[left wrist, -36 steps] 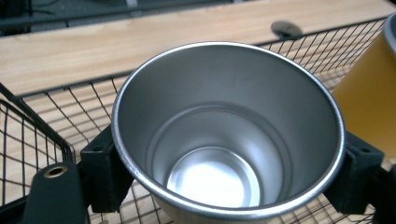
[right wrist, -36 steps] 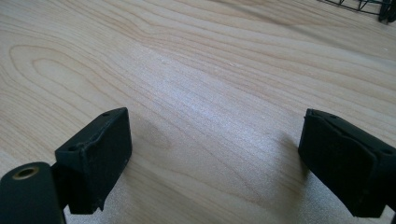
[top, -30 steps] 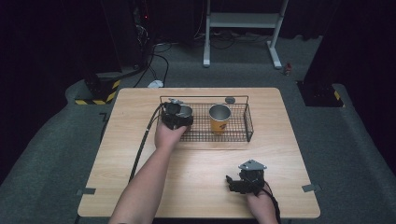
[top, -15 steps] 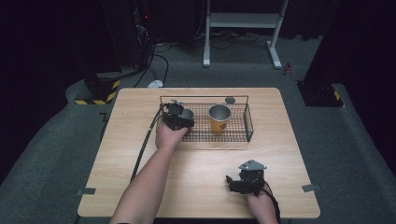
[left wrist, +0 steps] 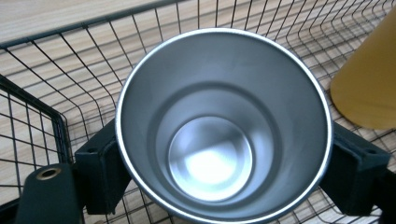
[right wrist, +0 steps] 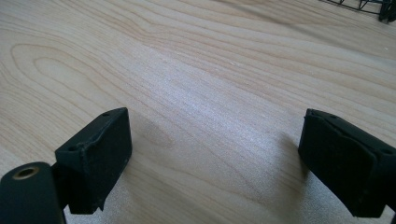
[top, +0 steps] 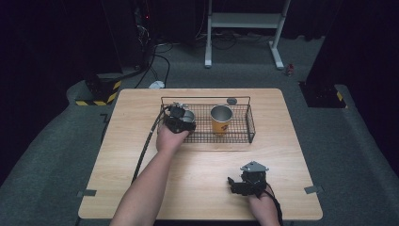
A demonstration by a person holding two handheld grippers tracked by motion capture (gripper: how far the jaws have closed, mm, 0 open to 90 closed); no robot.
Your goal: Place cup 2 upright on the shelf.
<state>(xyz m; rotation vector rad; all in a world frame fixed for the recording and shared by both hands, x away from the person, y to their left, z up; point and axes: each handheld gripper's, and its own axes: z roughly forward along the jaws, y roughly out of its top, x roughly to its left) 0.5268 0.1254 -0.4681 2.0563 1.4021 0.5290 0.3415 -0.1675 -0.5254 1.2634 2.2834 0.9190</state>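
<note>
A black wire basket (top: 250, 123) stands at the middle back of the wooden table (top: 202, 160). My left gripper (top: 180, 120) reaches into its left end, shut on a steel cup (top: 188, 116). In the left gripper view the cup (left wrist: 224, 126) is open side up, empty, with one jaw pressing each side of it, over the basket's mesh (left wrist: 32, 116). A yellow cup (top: 221, 119) with a steel inside stands upright in the basket's middle, just right of the held cup (left wrist: 369, 84). My right gripper (top: 234, 184) rests open on the table near the front edge (right wrist: 215, 158), with nothing between its jaws.
A small grey round object (top: 231, 100) lies on the table behind the basket. The left gripper's cable (top: 146, 143) trails over the table's left part. A corner of the basket (right wrist: 373, 7) shows far off in the right gripper view.
The left gripper with the steel cup has shifted slightly at the basket's left end. The right gripper has stayed where it was.
</note>
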